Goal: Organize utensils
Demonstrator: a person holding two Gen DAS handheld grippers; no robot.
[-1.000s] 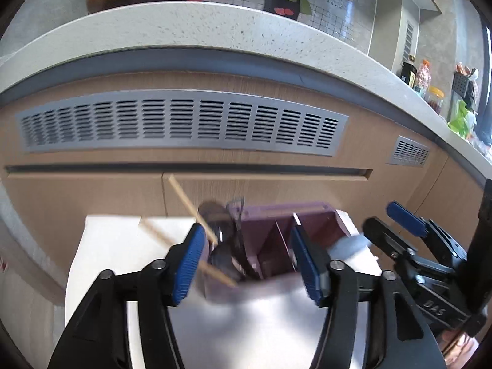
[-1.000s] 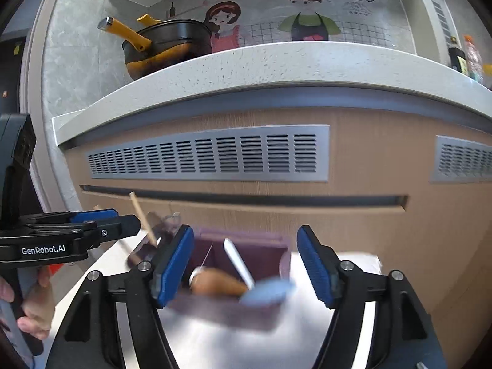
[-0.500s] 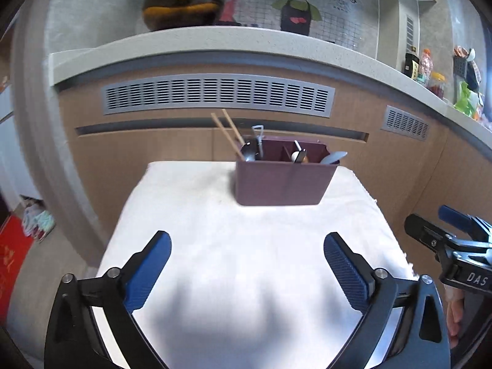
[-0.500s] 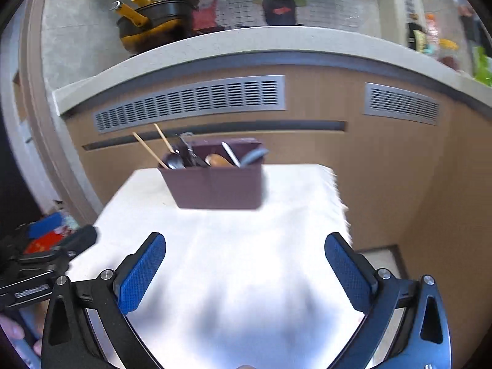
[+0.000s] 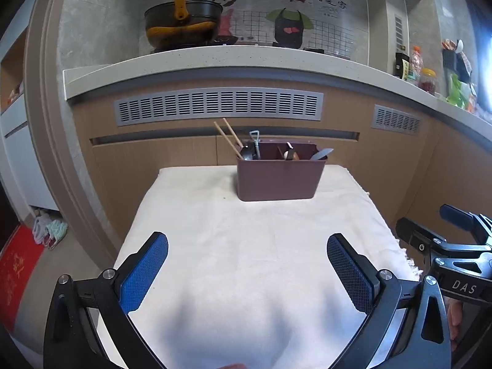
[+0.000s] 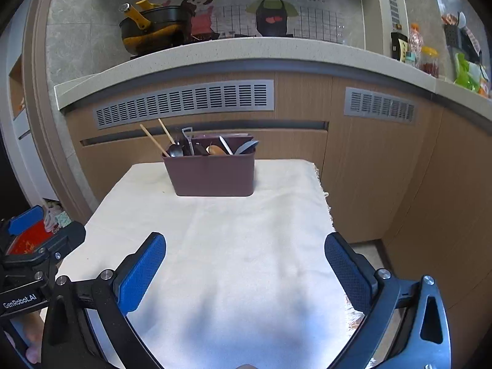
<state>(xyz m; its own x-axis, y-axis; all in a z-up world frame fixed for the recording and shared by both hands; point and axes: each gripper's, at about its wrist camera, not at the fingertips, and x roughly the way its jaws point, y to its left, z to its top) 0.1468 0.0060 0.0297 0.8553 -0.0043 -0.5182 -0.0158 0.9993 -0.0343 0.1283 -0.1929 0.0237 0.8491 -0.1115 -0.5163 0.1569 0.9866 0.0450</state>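
Note:
A maroon utensil caddy [image 5: 280, 174] stands at the far end of a table covered by a white cloth [image 5: 246, 246]. It holds wooden chopsticks [image 5: 229, 136], a dark spoon, a small shovel-shaped utensil and other utensils in its compartments. It also shows in the right wrist view [image 6: 212, 170] with the chopsticks [image 6: 155, 141] at its left end. My left gripper [image 5: 247, 266] is open and empty, well back from the caddy over the near cloth. My right gripper [image 6: 246, 266] is open and empty, also near the front edge.
A kitchen counter [image 5: 233, 58] with a black and yellow pot [image 5: 181, 24] runs behind the table above wooden cabinets with grey vents. Bottles and jars [image 6: 421, 55] stand at the counter's right. The floor drops off on both sides of the table.
Both grippers have drawn back from the caddy toward the near end of the table and opened wide. The caddy stays at the far end with the utensils in it.

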